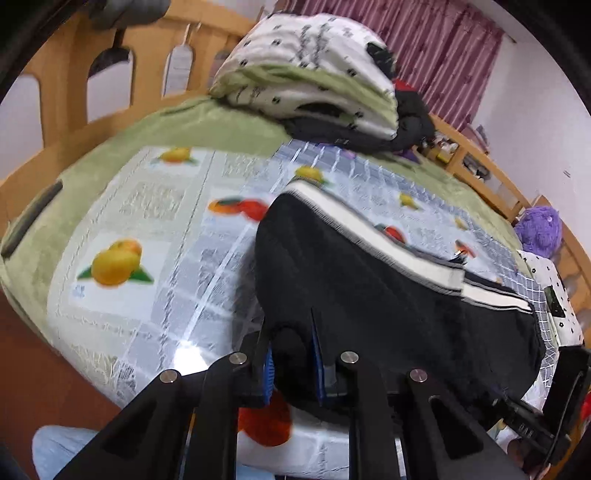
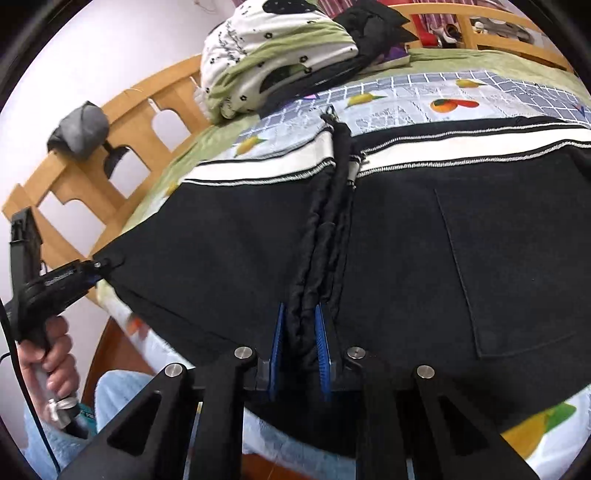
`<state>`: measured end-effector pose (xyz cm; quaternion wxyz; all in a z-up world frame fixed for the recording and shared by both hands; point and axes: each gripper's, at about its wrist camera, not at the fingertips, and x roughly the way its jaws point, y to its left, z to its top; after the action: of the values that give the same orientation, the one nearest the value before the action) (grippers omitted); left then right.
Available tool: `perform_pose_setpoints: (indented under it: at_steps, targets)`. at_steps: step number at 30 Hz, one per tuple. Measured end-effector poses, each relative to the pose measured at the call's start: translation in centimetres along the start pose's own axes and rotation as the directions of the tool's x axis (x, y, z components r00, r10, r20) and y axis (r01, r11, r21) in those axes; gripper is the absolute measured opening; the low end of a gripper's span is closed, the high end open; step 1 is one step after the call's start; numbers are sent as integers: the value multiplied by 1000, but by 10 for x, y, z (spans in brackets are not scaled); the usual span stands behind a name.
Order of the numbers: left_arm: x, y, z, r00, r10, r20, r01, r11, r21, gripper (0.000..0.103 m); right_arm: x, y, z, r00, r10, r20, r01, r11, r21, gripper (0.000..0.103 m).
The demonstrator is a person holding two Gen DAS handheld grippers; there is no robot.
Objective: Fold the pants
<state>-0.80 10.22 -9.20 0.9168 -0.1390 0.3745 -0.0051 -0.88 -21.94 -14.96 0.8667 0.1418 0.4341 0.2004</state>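
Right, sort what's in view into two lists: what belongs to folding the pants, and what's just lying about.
Part of the job:
- black pants with the white side stripe
- left gripper, shut on the pants' edge
- right gripper, shut on a bunched fold of the pants
- fruit-print sheet they lie on

Just lying about:
- folded quilt
- black clothing by it
- purple plush toy
- wooden bed rail

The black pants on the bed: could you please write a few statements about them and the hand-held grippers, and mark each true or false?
1. The black pants have a white side stripe. True.
2. The right hand-held gripper is open and clear of the fabric. False: it is shut on a bunched fold of the pants.
3. The left hand-held gripper grips a corner of the pants. True.
4. The pants lie on a bare wooden floor. False: they lie on a fruit-print sheet.
5. A folded quilt lies beyond the pants. True.
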Motion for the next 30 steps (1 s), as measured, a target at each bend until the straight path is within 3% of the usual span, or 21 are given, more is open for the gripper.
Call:
perform_pose_setpoints:
  at_steps: [2,5,9,13,17,22,23,25,27,29,30]
  targets:
    - [-13,-26,9,999,6,45,-9,997,75,14,-10,-1,-3,1000,16,13,-16,1000,-23,19]
    - [-28,-68,18,996,-12,92,-6,981,192,13,-33,-19,-12,998,-1,57,2,1000,-14,31]
    - [-44,-146,19,989,-99,113,51,929,367,12,-68,-56,-18,992,-53,111,47,997,54,31]
    - [-43,-227,4,972,-230,52,177,859,481,11,-106,-107,-27,983,-113,146,89,983,161,34]
    - [-21,-293,-28,947,-318,-46,293,797,527,11,-134,-145,-34,974,-162,161,118,960,253,34]
    - [14,-327,-67,924,-345,-167,381,777,501,12,-161,-166,-47,965,-207,161,157,948,276,34]
    - [19,-327,-72,920,-341,-192,391,779,490,14,-164,-168,-48,965,-208,162,158,948,277,35]
    - [27,-324,-79,897,-345,-278,439,778,450,23,-167,-170,-49,965,-201,168,150,950,275,37]
    - [23,-313,-83,882,-379,-280,468,777,420,32,-163,-172,-42,966,-186,177,132,952,277,39]
    - [10,-294,-79,891,-388,-236,453,786,421,62,-152,-169,-29,970,-145,193,89,958,273,39]
    - [4,-283,-76,898,-389,-205,440,794,420,67,-146,-167,-22,972,-120,201,63,961,270,40]
